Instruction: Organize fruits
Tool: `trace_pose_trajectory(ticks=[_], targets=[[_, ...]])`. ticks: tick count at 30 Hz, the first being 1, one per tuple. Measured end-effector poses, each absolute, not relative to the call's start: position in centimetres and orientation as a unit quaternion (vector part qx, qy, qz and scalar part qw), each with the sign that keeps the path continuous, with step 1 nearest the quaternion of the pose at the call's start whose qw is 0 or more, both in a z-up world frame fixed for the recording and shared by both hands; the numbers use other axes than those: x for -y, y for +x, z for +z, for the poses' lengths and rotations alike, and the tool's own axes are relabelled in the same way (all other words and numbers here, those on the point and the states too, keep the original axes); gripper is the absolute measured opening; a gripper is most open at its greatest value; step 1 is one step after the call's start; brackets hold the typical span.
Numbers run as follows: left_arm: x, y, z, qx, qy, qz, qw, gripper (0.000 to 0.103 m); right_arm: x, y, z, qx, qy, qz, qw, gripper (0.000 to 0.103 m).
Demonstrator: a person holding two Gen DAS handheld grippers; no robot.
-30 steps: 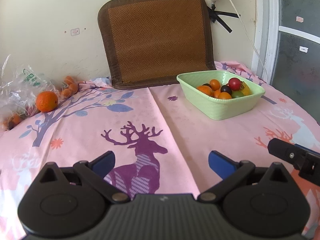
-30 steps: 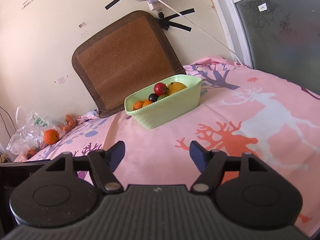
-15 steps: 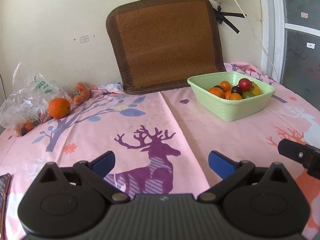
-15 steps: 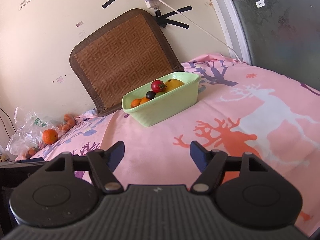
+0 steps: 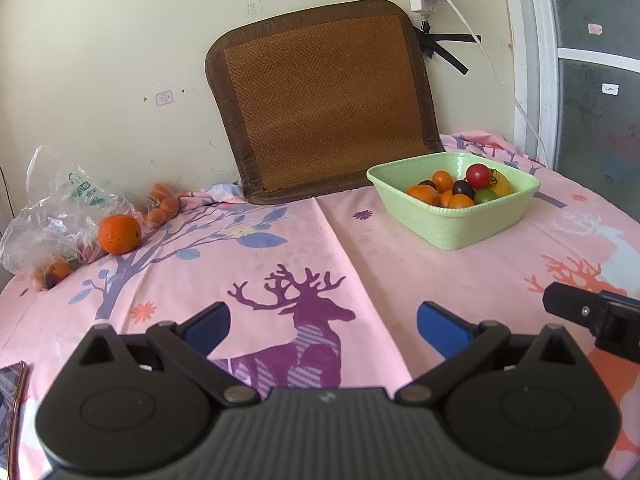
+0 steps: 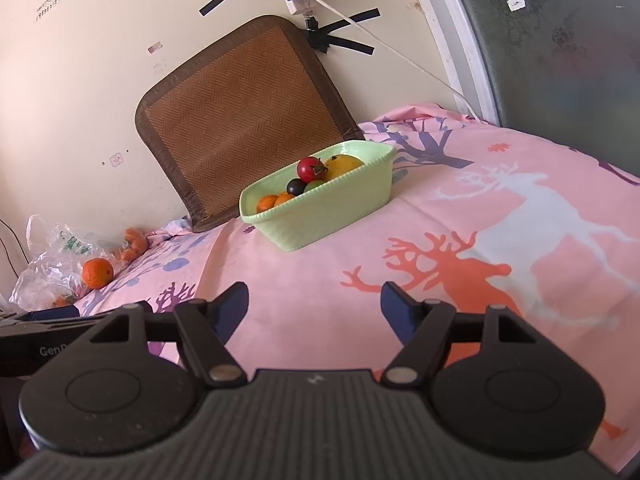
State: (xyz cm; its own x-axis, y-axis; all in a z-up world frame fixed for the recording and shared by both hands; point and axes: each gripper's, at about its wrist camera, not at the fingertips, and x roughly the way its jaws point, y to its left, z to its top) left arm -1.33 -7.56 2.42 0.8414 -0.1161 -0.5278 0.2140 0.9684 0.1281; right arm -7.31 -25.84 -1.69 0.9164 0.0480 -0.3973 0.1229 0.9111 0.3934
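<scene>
Both grippers empty, jaws spread: left gripper (image 5: 322,322), right gripper (image 6: 314,306) hover over tablecloth (image 5: 360,248). Green basket (image 5: 464,226) collects small fruits; 1 orange (image 5: 119,234) stranded beside plastic bag (image 5: 60,208), well apart, likely next.

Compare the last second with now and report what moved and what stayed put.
Only the viewpoints shifted: the left gripper drew back, so the green basket sits farther off and more wall shows above. The right gripper barely drifted. Both stayed open and empty. The basket's fruit, the loose orange by the plastic bag and the tablecloth kept their places.
</scene>
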Motion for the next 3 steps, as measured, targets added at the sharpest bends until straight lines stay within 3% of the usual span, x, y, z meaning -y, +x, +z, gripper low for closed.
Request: trace_pose_trajectory(ticks=[3], targets=[[7.44, -1.09, 2.20, -0.279, 0.082, -0.100, 0.951, 0.103, 25.78, -7.34, -1.80, -0.201, 0.204, -0.021, 0.958, 0.076]])
